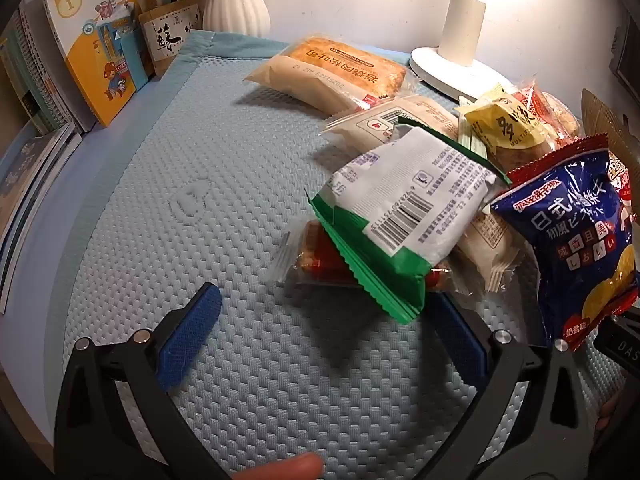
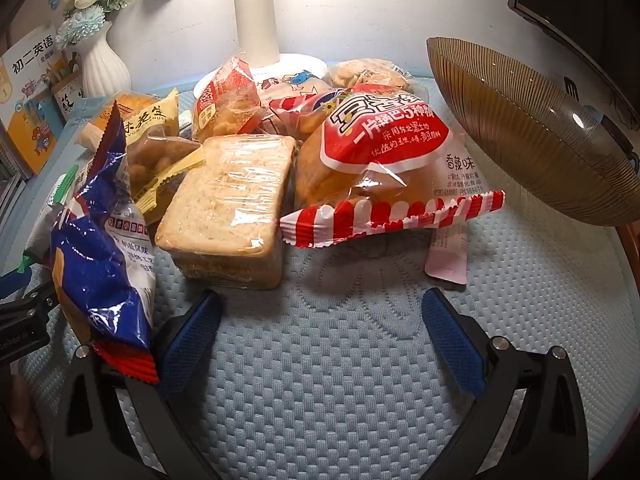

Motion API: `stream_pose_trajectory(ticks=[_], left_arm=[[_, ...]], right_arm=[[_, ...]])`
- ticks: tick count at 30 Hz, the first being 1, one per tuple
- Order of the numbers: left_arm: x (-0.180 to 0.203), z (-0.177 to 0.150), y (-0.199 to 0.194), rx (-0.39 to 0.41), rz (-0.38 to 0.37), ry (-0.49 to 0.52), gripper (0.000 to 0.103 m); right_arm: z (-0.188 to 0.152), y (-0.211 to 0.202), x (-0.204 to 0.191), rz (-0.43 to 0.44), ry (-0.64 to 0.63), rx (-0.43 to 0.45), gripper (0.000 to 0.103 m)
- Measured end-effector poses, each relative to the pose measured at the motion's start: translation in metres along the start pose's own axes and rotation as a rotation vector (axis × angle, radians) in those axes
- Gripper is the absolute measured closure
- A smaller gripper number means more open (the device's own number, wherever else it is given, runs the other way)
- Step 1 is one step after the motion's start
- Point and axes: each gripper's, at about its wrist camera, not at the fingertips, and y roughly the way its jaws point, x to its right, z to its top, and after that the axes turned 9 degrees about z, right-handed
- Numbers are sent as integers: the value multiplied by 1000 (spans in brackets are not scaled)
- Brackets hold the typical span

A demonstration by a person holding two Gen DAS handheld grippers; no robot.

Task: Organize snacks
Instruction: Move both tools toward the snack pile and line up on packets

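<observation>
Lying beside the lamp [image 1: 448, 60]: snack packets [image 2: 240, 200]; left gripper [image 1: 320, 320] and right gripper [image 2: 328, 320] fingers wide, empty.

Light comes from the white lamp [image 2: 256, 12] at the back, and the wall near it glows bright. The corners are dark and straight lines bend at the edges. Shiny snack wrappers [image 2: 240, 184] show white glare. Soft shadows fall on the blue mat [image 1: 248, 360].

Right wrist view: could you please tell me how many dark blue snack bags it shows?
1: the dark blue crinkly snack bag stands at the view's far left; others may be hidden beneath other packets.
</observation>
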Motion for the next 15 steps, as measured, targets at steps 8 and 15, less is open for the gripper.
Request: stream_pose_trajectory(ticks=[8, 15], left_arm=[[0, 0, 0, 0, 0, 0, 3], [0, -3, -4, -24, -17, 34, 3]], right_arm=[[-2, -2, -1, 4, -3, -30, 5], [-7, -19, -2, 111, -124, -163, 5]])
